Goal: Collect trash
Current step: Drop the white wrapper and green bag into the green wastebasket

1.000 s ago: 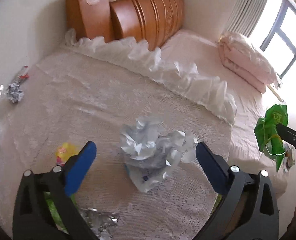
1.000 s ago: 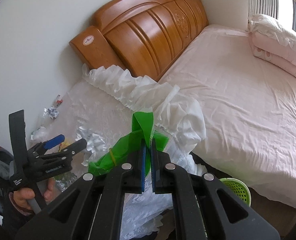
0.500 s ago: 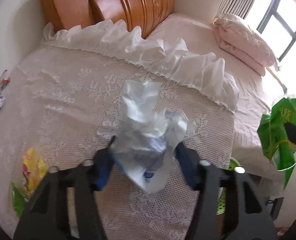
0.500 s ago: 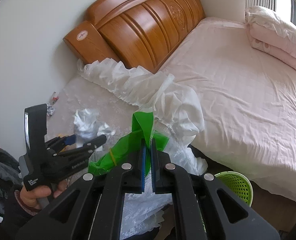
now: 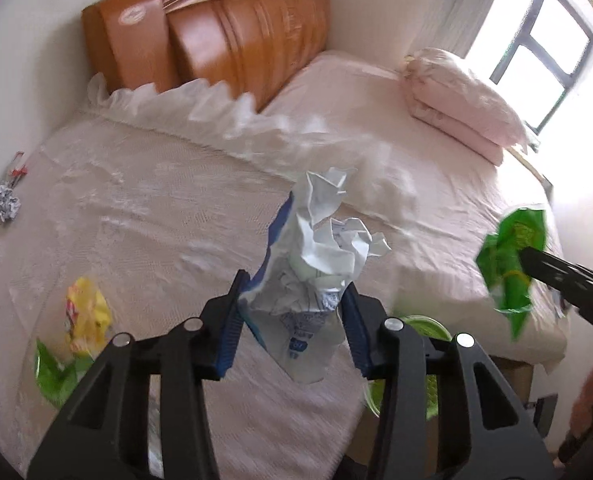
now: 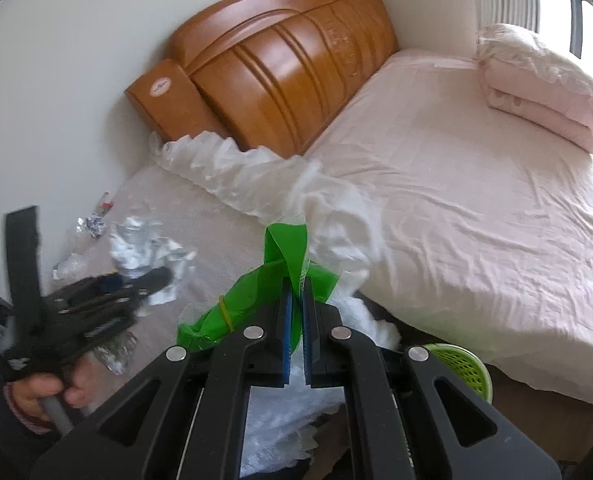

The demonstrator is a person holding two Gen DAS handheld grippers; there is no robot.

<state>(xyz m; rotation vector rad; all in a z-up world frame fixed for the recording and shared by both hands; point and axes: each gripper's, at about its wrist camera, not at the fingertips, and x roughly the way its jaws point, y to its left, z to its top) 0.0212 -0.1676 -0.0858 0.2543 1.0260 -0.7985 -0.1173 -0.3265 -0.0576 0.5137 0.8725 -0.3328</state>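
1. The left gripper (image 5: 292, 322) has just been closing, and its blue pads (image 5: 228, 332) now press from both sides on the crumpled white paper wad with blue print (image 5: 316, 264). A second ago the jaws stood wide around that wad as it lay on the cream lace bedspread (image 5: 136, 208); now it sits lifted at centre frame in the left wrist view, clear of the cloth.
2. That likely means one piece of trash is secured and ready to be carried to a container.
3. The right gripper (image 6: 295, 316) is clamped narrow on the translucent green plastic bag (image 6: 256, 292), unchanged over the last second. In the left view the bag hangs at the right edge, well apart from the wad.
4. The wad looks light, loosely crushed, with a flap drooping below the pads.
5. More trash remains: a yellow wrapper (image 5: 86, 316) at lower left and a small foil ball (image 5: 4, 206) at the left edge.
6. A green mesh basket (image 6: 462, 364) stands at lower right beside the bed.
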